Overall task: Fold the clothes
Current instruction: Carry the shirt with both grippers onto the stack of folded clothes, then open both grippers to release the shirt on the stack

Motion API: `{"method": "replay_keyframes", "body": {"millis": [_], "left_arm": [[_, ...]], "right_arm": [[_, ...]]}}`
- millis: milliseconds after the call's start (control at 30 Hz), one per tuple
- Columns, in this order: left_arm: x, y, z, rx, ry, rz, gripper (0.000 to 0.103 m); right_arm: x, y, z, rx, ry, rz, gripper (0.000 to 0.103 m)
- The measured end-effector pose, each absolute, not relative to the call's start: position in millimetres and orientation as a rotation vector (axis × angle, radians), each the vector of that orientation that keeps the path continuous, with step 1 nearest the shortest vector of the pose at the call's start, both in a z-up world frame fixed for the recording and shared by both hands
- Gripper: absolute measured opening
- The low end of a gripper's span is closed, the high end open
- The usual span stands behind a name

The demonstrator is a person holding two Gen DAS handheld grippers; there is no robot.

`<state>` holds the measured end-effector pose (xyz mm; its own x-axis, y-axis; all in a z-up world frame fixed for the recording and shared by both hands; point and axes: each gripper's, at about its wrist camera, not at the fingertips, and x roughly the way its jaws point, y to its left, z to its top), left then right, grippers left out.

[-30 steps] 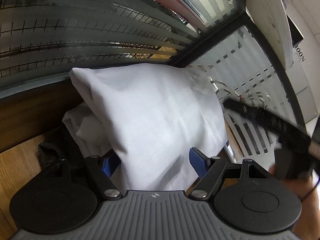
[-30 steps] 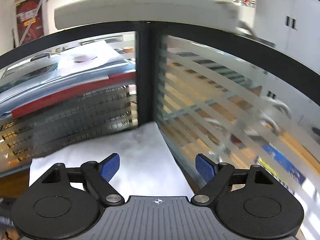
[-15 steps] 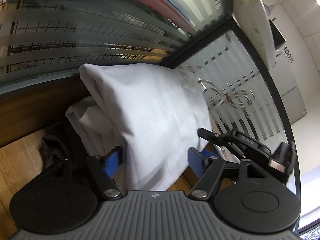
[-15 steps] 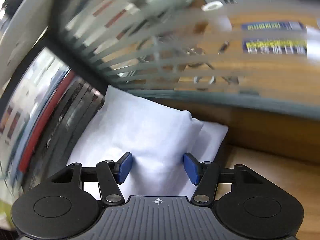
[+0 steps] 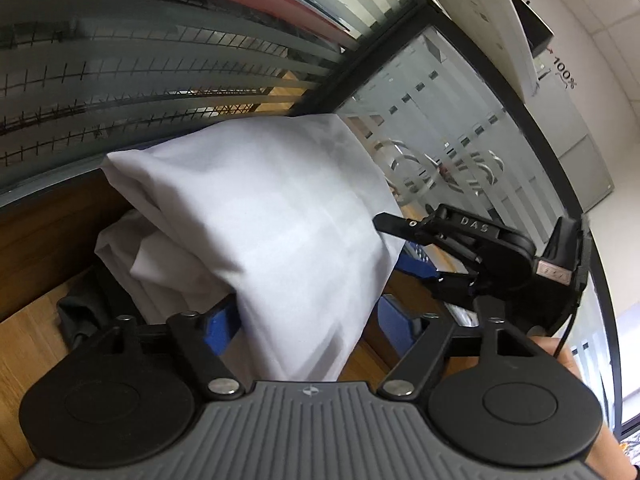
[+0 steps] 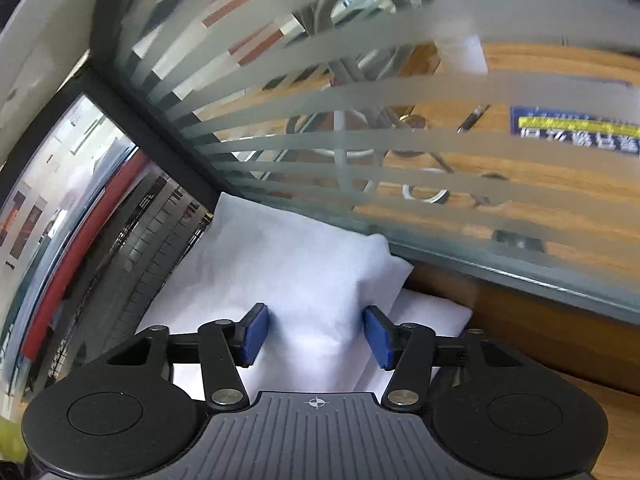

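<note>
In the left wrist view the folded white cloth [image 5: 264,216] runs lengthwise ahead into the glass corner [image 5: 320,96], its near edge between the released left gripper [image 5: 306,324], while in the right wrist view the right gripper [image 6: 314,336] straddles its ridge, unclenched.

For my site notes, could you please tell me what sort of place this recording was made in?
Probably an office: frosted-stripe glass partitions meet at a black corner post around a wooden desk, where folded white clothes are stacked.
</note>
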<state>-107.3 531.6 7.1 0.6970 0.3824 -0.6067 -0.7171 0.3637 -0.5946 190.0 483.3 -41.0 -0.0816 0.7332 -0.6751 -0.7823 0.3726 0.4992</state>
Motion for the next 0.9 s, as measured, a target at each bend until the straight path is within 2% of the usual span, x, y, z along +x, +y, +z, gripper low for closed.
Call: {"method": "replay_keyframes", "body": {"millis": [233, 267, 333, 367, 400, 433, 667, 900], "left_arm": [[-109.8, 508.6, 19.0, -0.876, 0.477, 0.732, 0.089], [-109.6, 504.4, 21.0, -0.871, 0.495, 0.733, 0.094], [-110.6, 493.6, 26.1, -0.845, 0.515, 0.738, 0.095], [-111.3, 487.2, 29.1, -0.827, 0.518, 0.739, 0.096], [-111.8, 480.6, 32.1, -0.81, 0.52, 0.741, 0.102], [-112.2, 474.1, 35.1, -0.793, 0.522, 0.742, 0.102], [-111.3, 423.4, 50.0, -0.666, 0.549, 0.747, 0.102], [-116.6, 362.3, 59.2, -0.583, 0.588, 0.805, 0.103]], "right_arm": [[177.3, 447.8, -9.3, -0.1, 0.966, 1.282, 0.071], [174.1, 440.0, -3.7, -0.109, 0.952, 1.29, 0.073], [166.5, 426.6, 7.6, -0.124, 0.924, 1.317, 0.083], [161.5, 417.8, 14.9, -0.129, 0.906, 1.335, 0.093], [156.6, 411.2, 21.6, -0.134, 0.886, 1.343, 0.097], [151.3, 401.8, 28.9, -0.139, 0.865, 1.352, 0.101], [117.9, 338.7, 63.8, -0.206, 0.793, 1.365, 0.103], [82.6, 265.9, 70.5, -0.271, 0.747, 1.357, 0.103]]}}
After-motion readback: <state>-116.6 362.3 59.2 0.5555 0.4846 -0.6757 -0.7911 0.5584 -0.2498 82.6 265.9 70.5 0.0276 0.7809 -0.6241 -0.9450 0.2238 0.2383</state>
